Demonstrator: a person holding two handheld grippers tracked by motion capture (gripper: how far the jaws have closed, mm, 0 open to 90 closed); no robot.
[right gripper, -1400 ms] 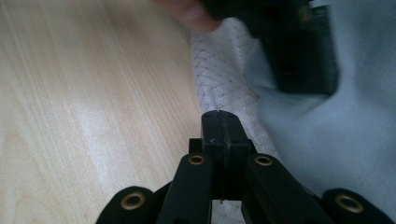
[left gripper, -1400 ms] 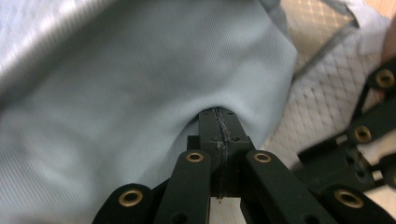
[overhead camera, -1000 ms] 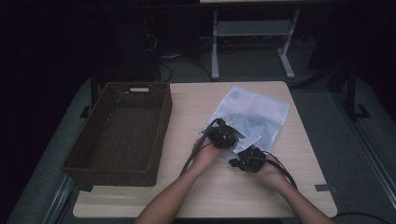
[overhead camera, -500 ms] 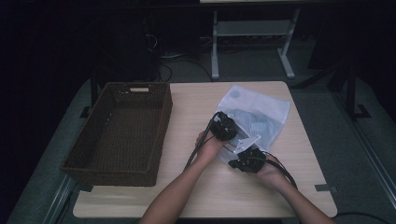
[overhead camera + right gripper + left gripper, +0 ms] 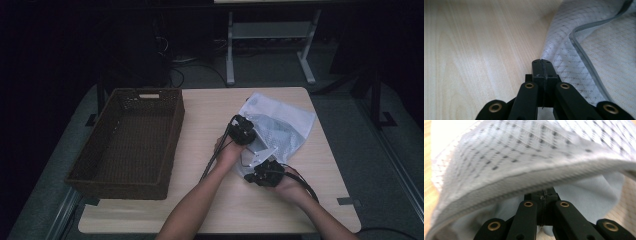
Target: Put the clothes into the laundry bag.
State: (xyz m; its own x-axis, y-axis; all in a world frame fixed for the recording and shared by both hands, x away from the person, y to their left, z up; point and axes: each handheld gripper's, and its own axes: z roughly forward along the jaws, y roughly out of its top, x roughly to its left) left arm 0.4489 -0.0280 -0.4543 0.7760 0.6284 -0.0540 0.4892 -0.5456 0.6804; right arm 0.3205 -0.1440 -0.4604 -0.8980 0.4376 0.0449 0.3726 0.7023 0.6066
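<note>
A white mesh bag (image 5: 280, 125) lies on the right half of the wooden table (image 5: 210, 110). My left gripper (image 5: 246, 133) is at the bag's near-left mouth, shut on the hemmed rim (image 5: 529, 180), which arches up over its tips (image 5: 546, 194). A pale blue cloth (image 5: 586, 200) shows inside the bag behind them. My right gripper (image 5: 261, 173) sits closer to the front edge, low over the tabletop. Its jaws (image 5: 541, 63) are shut on the bag's lower mesh edge (image 5: 564, 62), beside a grey seam (image 5: 584, 55).
A dark woven basket (image 5: 172, 135) stands on the table's left half with nothing visible inside. Bare wood lies between the basket and the bag. Behind the table stand a white metal frame (image 5: 270, 45) and cables on the dark floor.
My left gripper has moved away from the front edge and slightly right, carrying the bag's rim with it. The right gripper has stayed in place.
</note>
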